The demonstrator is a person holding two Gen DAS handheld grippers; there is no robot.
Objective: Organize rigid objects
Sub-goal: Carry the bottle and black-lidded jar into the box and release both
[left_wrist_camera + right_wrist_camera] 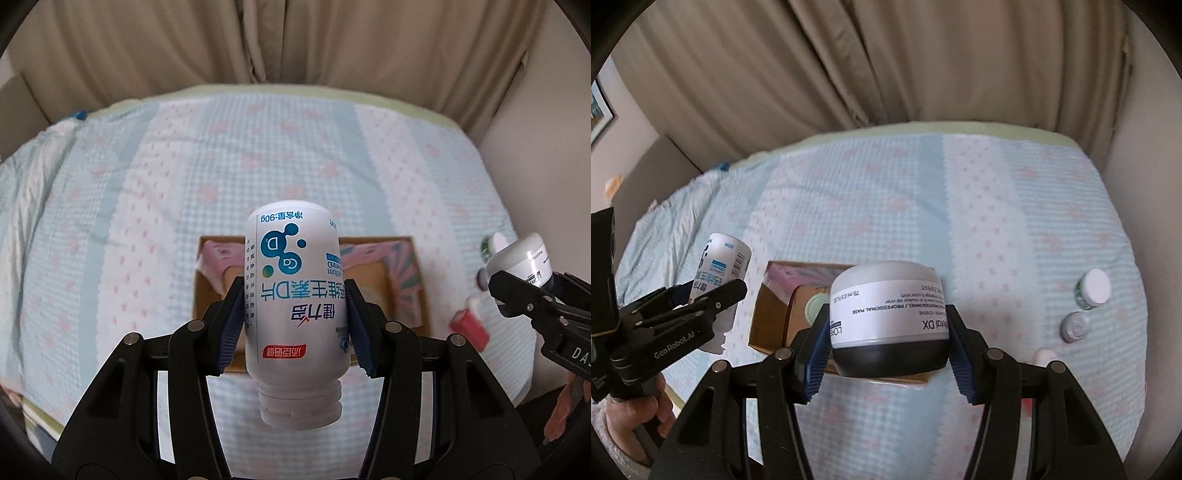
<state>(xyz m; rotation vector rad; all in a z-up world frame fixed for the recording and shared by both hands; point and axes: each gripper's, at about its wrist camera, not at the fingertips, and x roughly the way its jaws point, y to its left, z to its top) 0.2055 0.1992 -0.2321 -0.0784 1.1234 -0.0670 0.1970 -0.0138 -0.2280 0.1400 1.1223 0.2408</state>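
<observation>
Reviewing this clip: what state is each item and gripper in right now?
left gripper: shut on white bottle
white bottle: held upside down, uncapped
right gripper: shut on jar
jar: held inverted, black lid downward
cardboard box: open, on the bed
small containers: loose on the bedspread

The bedspread point(155, 192) is pale blue check with pink dots. The bottle point(295, 295) is white with blue print. The jar point(886, 317) is grey-white over black.

The left gripper point(295, 314) points steeply down, both pads pressed on a held bottle point(295, 295). The right gripper point(888, 328) points down too, clamped on a jar point(888, 306).
</observation>
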